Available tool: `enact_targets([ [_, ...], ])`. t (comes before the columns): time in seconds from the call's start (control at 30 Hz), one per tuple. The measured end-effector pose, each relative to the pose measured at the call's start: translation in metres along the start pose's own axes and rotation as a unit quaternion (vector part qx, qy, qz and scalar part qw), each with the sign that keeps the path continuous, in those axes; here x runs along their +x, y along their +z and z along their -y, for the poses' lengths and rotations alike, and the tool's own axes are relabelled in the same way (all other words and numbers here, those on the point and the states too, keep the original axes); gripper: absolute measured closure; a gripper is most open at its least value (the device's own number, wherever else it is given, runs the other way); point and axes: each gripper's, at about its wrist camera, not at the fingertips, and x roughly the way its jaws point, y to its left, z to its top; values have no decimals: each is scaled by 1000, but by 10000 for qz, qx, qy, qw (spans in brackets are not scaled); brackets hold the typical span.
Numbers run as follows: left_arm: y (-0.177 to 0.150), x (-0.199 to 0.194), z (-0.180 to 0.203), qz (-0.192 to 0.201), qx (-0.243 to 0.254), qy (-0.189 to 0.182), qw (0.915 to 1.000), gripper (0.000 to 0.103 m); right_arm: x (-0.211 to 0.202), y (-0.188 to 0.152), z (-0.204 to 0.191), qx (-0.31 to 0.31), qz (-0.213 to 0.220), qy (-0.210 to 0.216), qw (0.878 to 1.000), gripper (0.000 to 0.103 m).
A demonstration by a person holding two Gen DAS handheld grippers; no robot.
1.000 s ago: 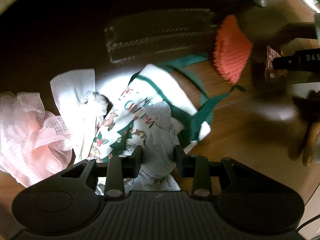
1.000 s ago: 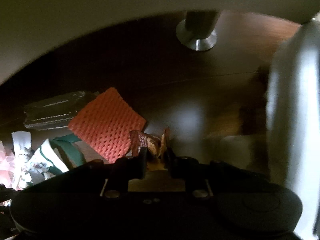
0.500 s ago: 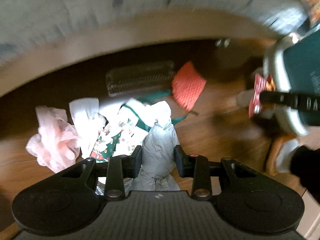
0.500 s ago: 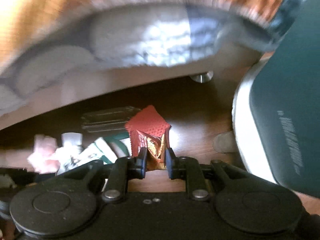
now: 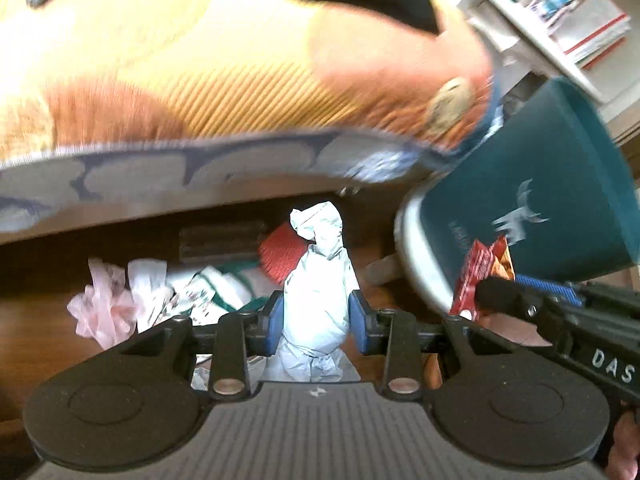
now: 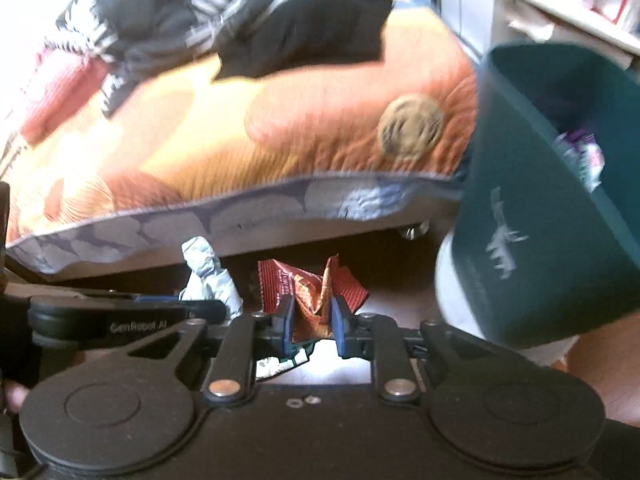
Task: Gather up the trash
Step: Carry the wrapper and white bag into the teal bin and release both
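Note:
My left gripper (image 5: 318, 314) is shut on a crumpled pale-blue paper wad (image 5: 316, 280) that stands up between its blue pads, lifted off the floor. My right gripper (image 6: 313, 320) is shut on a red and gold snack wrapper (image 6: 308, 292); the same wrapper (image 5: 486, 268) shows at the right of the left wrist view. A dark teal trash bin (image 6: 552, 208) with a white deer print stands at the right, some trash inside it. More litter lies on the dark wood floor under the bed: a pink mesh (image 5: 100, 304), white tissue (image 5: 146, 284), a printed bag (image 5: 208, 288) and an orange net (image 5: 276, 252).
A bed with an orange patterned cover (image 6: 240, 128) overhangs the floor ahead, dark clothes (image 6: 280, 16) piled on top. A white shelf (image 5: 560, 28) with papers stands behind the bin. A dark flat tray (image 5: 222, 240) lies under the bed. A hand (image 5: 628, 452) shows at the lower right.
Both grippers have risen from under the bed, each still holding its piece of trash. The floor litter has dropped away, and the bed top, shelf and bin have come into view.

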Motion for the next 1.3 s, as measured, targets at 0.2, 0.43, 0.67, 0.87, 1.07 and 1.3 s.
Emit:
enact_targets([
  [0.2, 13, -53, 43, 584, 253, -226, 9977, 70, -59, 7, 15, -28, 535, -46, 9986, 88],
  [0.43, 34, -81, 96, 811, 470, -473, 9945, 70, -100, 19, 39, -101, 1193, -215, 9926, 90],
  [0.67, 75, -104, 175, 1195, 1037, -698, 9849, 70, -134, 38, 91, 92, 1633, -606, 9847, 90],
  [0.87, 101, -86, 247, 1127, 1567, -814, 9778, 70, -130, 46, 146, 528, 1530, -895, 9827, 90],
  [1.07, 111, -35, 292, 694, 1879, -760, 9768, 70, -106, 45, 175, 610, 1211, -1032, 9854, 90],
  [1.3, 113, 31, 314, 110, 2209, -448, 9742, 70, -69, 44, 197, 584, 750, -1007, 9904, 90],
])
